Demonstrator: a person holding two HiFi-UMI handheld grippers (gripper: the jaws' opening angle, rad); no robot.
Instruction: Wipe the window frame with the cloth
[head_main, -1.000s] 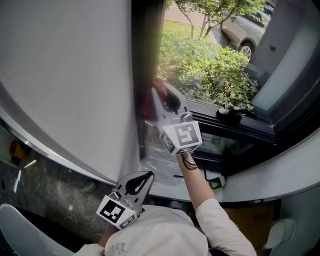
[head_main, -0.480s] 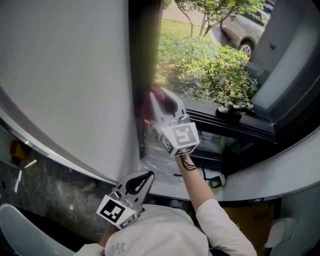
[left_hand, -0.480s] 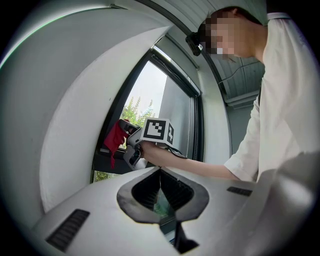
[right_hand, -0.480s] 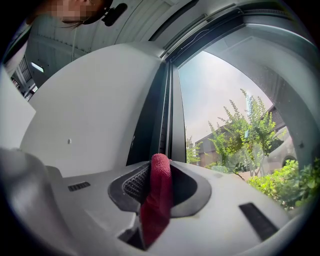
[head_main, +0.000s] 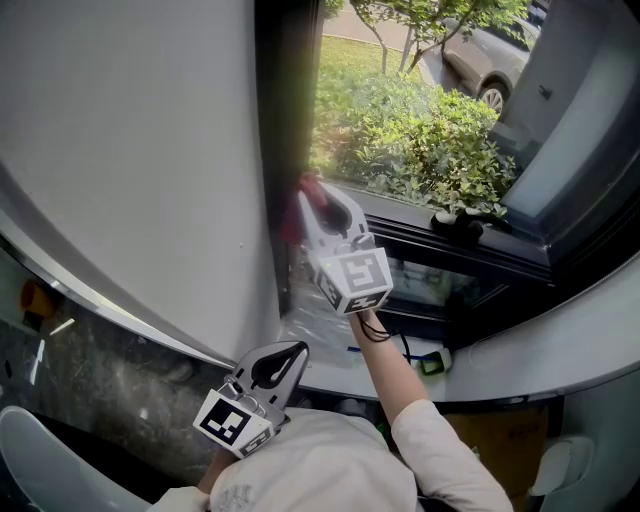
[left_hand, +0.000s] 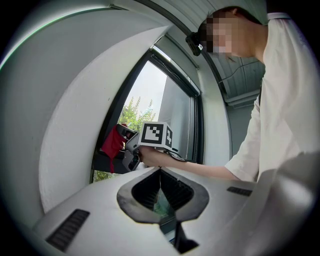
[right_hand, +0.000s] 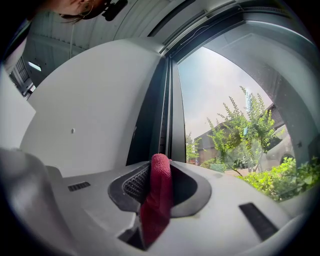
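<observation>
- You are clamping the right gripper (right_hand: 161, 167) shut on the red cloth (right_hand: 158, 197). One fold is standing up between the jaws, and the rest is hanging down out of them.
- Only a narrow strip is being pinched, so a hard drag along the frame could be tugging the cloth free.
- You are holding that cloth up at the dark vertical window frame (head_main: 287, 120), just beside the white wall (head_main: 150, 150). I cannot tell whether it is actually pressing on the frame.
- If your wrist is tilting, the hard jaw tips could be scraping the frame instead of the cloth, or the cloth could be wiping the wall.
- Your left gripper (left_hand: 160, 172) is sitting low near your body, with its jaws closed together on nothing, so it is bracing nothing.
</observation>
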